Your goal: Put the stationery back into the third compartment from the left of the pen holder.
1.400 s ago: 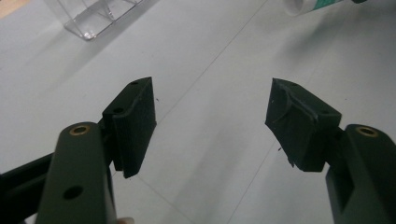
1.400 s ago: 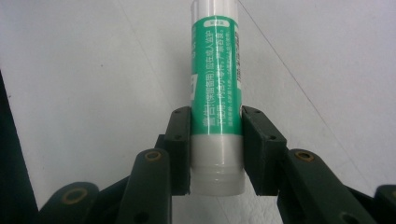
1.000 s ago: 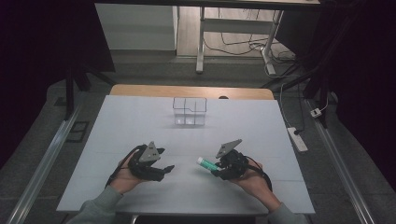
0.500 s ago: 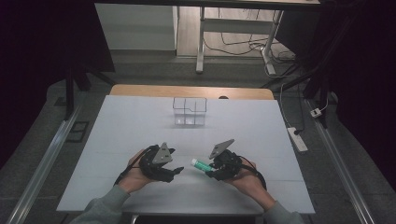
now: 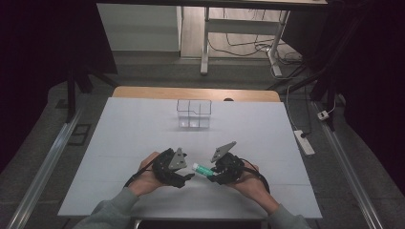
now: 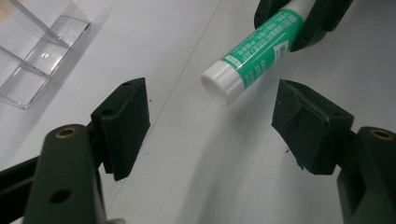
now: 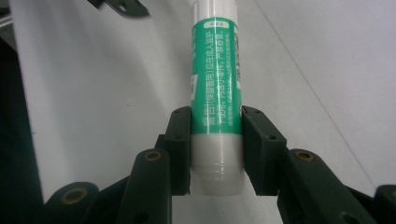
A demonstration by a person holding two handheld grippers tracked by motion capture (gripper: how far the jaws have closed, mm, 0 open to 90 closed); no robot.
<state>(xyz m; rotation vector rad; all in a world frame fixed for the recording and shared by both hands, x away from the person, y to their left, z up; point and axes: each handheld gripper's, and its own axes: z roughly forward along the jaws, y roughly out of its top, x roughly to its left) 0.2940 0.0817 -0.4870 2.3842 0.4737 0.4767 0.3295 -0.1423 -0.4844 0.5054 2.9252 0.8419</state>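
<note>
A green and white glue stick (image 5: 201, 168) (image 7: 215, 88) is clamped near its base by my right gripper (image 5: 213, 173) (image 7: 216, 144), which is shut on it and holds it level above the white table (image 5: 143, 129). Its white cap (image 6: 219, 82) points toward my left gripper (image 5: 187, 177) (image 6: 212, 126). That gripper is open, its black pads (image 6: 126, 123) standing wide apart just short of the cap, not touching it. Both grippers are close together near the table's front edge.
A clear plastic organiser with compartments (image 5: 193, 113) (image 6: 35, 51) stands at the middle back of the table. Beyond the table are a wooden strip, desk legs and cables on the floor. A power strip (image 5: 304, 141) lies off the right edge.
Both hands have drawn inward toward each other. The glue stick's cap now sits just ahead of the left gripper's open jaws.
</note>
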